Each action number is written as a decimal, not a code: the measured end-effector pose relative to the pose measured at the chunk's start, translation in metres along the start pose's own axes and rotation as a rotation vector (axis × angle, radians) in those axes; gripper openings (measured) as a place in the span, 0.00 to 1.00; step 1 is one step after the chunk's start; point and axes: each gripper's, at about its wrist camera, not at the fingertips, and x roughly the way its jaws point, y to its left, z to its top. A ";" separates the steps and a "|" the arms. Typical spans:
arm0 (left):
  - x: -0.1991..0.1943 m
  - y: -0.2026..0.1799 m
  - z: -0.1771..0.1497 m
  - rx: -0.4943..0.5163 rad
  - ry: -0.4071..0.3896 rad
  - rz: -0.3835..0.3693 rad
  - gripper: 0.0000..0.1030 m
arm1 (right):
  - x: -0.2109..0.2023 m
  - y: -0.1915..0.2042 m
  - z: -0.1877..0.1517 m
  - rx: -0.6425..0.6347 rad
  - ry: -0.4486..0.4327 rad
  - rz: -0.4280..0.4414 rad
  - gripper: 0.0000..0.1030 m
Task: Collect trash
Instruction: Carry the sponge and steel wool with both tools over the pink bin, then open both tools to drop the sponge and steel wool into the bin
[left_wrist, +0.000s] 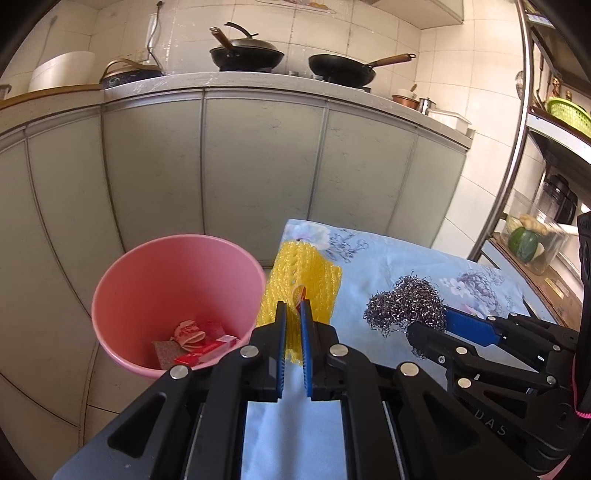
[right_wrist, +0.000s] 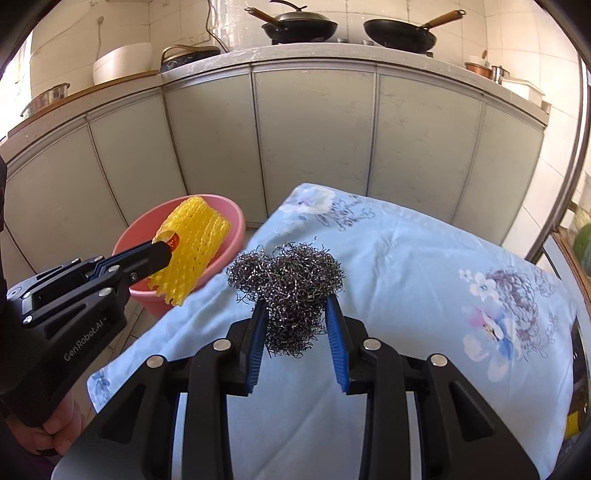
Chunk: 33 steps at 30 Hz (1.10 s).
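Left tool (left_wrist: 293, 308) clamps a yellow foam net (left_wrist: 301, 275); right tool (right_wrist: 295, 308) clamps tangled grey steel wool (right_wrist: 286, 280).

Both views are bright with soft daylight. In the right wrist view the light enters from the upper left, where the corner burns out to white. Shadows are faint; the tangled steel wool scourer (right_wrist: 291, 295) lays only a pale one on the light blue flowered cloth (right_wrist: 424, 266). The white wall tiles (left_wrist: 369, 29) carry a mild glare. Fisheye distortion bows the grey cabinet doors (left_wrist: 258, 158) and the chrome shelf post (left_wrist: 517, 129), and dark vignetting rims each frame. Focus is sharp throughout.
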 end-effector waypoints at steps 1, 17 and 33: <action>0.000 0.005 0.001 -0.007 -0.004 0.011 0.07 | 0.003 0.004 0.003 -0.005 -0.001 0.009 0.31; 0.017 0.099 0.011 -0.130 -0.015 0.183 0.07 | 0.071 0.058 0.049 -0.051 0.044 0.149 0.31; 0.055 0.130 -0.001 -0.190 0.072 0.224 0.09 | 0.136 0.092 0.070 -0.100 0.144 0.246 0.39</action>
